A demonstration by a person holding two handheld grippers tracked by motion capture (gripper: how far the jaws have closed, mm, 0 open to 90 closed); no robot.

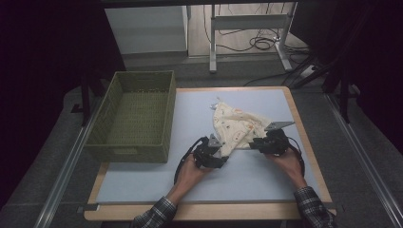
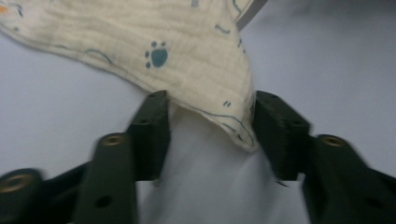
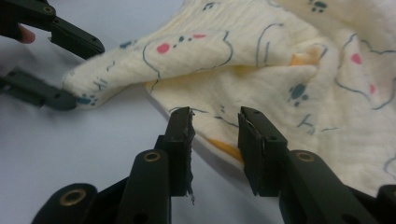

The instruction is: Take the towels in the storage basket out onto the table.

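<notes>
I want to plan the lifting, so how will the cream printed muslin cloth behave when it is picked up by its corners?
The cream printed muslin cloth will probably hang limp and sag in the middle, since it already lies folded and wrinkled. It looks thin, so likely very light. Its crinkled weave should grip rather than slip, though a thin corner may pull free.

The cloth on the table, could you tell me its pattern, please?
Cream cloth with blue paw prints and pink dots; clearest in the right gripper view.

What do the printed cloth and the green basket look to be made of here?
The cloth looks like soft cream cotton gauze, matte: a fine crinkled weave shows, it folds limply, and paw prints and outlines are printed on it. The basket looks woven, perhaps paper cord or plastic wicker: regular olive-green plaiting on walls and floor, dull finish. Which fibre cannot be told.
</notes>
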